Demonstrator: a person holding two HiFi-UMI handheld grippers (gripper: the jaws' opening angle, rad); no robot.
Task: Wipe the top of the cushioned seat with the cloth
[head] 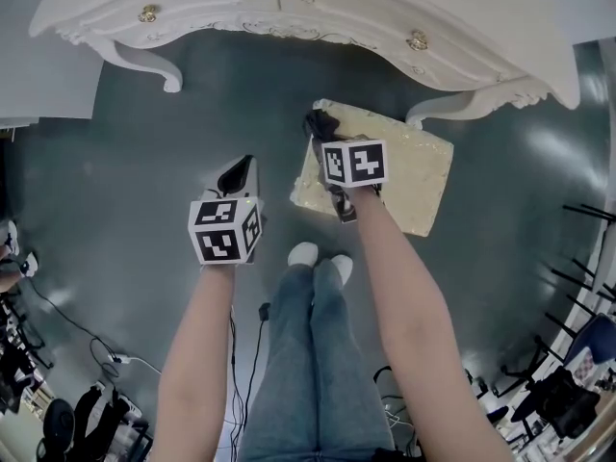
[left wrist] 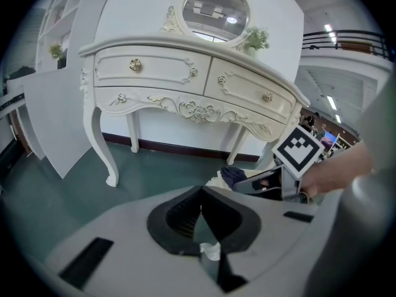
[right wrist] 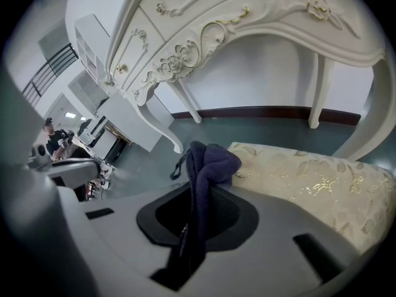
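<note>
Right gripper [right wrist: 198, 166] is clamped on the cloth [right wrist: 209, 156] at the seat's [head: 414, 176] upper-left corner, mid-frame, left gripper [head: 241, 173] pinched together on nothing lower left, so I'd press flat and sweep overlapping strokes rightward.

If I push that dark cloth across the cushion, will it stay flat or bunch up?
Probably floppy: the cloth droops in folds from the right gripper, so it may bunch. It looks thick and soft, likely dragging on the patterned seat rather than sliding.
</note>
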